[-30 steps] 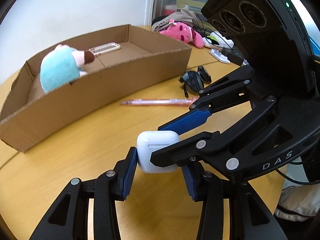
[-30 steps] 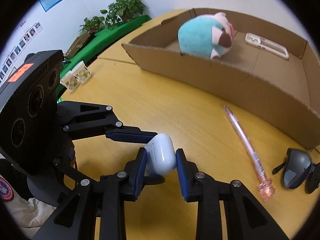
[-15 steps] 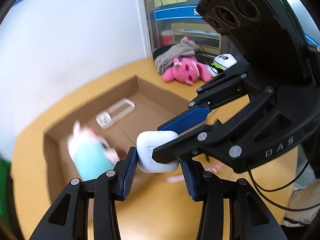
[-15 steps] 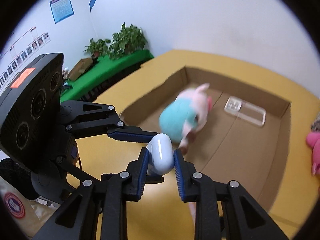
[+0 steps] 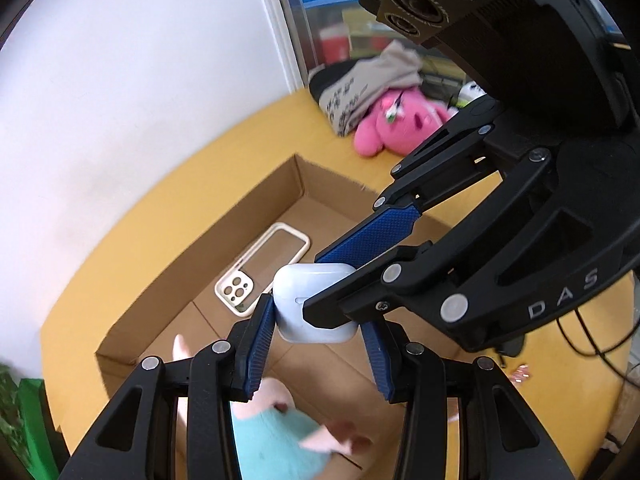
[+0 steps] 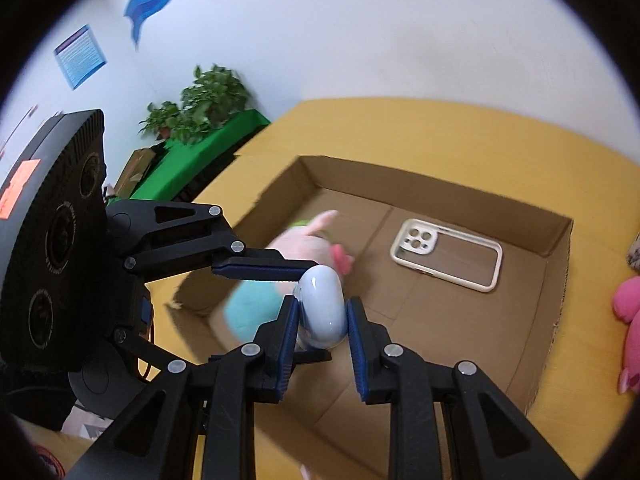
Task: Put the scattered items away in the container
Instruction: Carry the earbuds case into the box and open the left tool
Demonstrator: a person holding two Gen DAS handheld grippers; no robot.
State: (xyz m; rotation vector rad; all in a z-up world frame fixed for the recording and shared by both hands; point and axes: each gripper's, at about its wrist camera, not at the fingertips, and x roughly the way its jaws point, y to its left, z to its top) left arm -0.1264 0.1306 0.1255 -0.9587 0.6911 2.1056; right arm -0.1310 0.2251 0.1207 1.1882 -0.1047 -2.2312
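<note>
A white earbud case (image 5: 312,304) is held by both grippers at once, in the air above the open cardboard box (image 5: 248,216). My left gripper (image 5: 318,344) is shut on its sides. My right gripper (image 6: 322,324) is shut on the earbud case (image 6: 322,312) from the other direction. Inside the box lie a clear phone case (image 6: 446,254) and a teal and pink plush toy (image 6: 256,304), which also shows in the left wrist view (image 5: 276,440), partly hidden by the fingers.
The box (image 6: 556,280) stands on a yellow round table (image 6: 440,136) near a white wall. A pink plush (image 5: 400,124) and grey cloth (image 5: 372,80) lie beyond the box's far end. A pink pen tip (image 5: 520,372) shows on the table at the right.
Both grippers have lifted the earbud case off the table and carried it over the box; the views now look down into the box. Both grips are unchanged.
</note>
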